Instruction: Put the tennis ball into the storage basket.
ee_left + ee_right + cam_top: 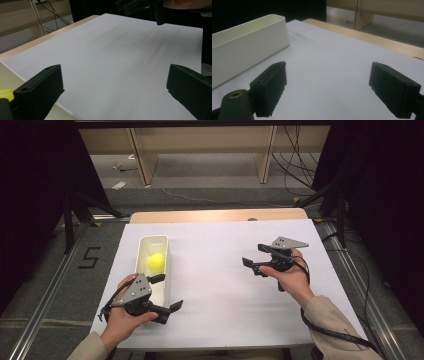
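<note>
With the yellow ball already lying in the white bin, just ahead of the left claw, the work looks nearly done. Both claws gape empty; the right claw hovers well apart over the tabletop.

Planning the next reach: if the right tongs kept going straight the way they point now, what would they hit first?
Probably the white bin holding the yellow ball; only bare white sheet lies before the right tongs. Depth is uncertain.
</note>
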Available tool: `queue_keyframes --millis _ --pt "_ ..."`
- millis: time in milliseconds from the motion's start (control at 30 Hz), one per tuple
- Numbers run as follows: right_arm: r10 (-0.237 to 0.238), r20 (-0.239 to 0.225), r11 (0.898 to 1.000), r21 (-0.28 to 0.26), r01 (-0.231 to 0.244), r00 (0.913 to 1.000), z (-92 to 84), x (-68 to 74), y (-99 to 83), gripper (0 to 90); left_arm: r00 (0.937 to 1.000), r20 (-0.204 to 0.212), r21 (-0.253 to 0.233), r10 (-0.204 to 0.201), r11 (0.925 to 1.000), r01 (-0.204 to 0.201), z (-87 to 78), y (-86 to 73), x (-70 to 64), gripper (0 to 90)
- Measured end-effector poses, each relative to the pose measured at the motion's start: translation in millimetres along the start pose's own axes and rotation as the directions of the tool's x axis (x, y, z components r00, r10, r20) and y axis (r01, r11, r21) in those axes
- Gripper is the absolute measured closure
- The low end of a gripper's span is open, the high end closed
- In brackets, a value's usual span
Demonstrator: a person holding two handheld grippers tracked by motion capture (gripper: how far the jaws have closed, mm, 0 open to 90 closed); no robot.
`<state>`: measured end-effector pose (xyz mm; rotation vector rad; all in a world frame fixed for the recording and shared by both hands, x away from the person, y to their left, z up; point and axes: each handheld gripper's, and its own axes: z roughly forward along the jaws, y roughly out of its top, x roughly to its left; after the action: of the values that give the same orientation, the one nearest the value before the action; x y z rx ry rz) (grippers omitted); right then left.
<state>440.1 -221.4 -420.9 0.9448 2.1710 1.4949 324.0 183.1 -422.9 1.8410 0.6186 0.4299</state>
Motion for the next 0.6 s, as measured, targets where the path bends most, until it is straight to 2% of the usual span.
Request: queue_keyframes --millis 600 --pt "0.01 0.032 1.0 0.014 -0.01 0.9994 -23.5 -4.6 -17.4 15.5 1.0 -0.003 -0.001 -0.001 1.0 0.001 -0.1 0.1 0.0 0.4"
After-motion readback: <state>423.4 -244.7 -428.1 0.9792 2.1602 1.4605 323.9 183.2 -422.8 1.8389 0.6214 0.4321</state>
